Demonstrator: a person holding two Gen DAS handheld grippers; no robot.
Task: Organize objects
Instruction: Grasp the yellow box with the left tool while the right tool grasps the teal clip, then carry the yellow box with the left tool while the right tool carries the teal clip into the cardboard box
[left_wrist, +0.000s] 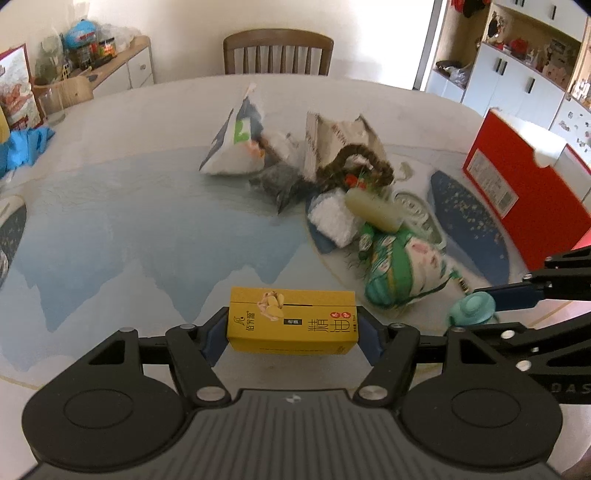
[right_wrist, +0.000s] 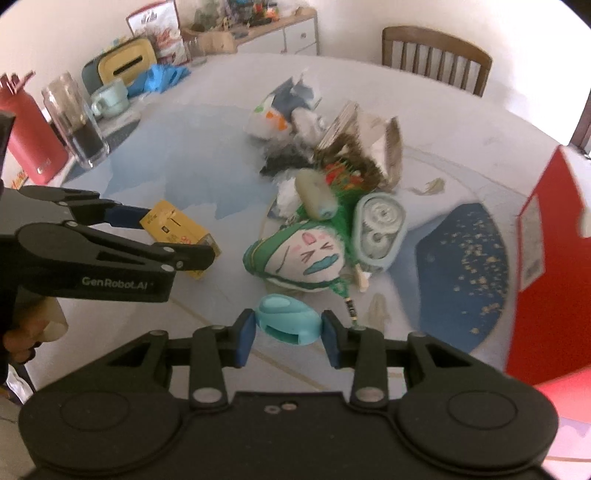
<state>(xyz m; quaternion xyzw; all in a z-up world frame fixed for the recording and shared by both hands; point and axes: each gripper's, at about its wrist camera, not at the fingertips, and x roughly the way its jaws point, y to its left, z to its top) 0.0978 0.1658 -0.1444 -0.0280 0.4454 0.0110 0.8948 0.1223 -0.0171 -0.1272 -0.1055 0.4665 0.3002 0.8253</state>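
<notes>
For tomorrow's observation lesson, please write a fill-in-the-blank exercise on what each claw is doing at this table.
1. The left claw grips a box whose colour is ____.
2. The right claw is shut on a small ____-coloured plastic object.
3. At the table's far side stands a wooden ____.
4. The big carton at the table's right edge is ____.

Missing words: yellow; turquoise; chair; red

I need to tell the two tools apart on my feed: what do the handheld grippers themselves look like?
Both look alike: the left gripper and right gripper are matte black, with jointed linkage arms, silver pivot screws, round discs on the body and blue finger pads. The left one's side carries white "GenRobot.AI" lettering. No cables show.
</notes>
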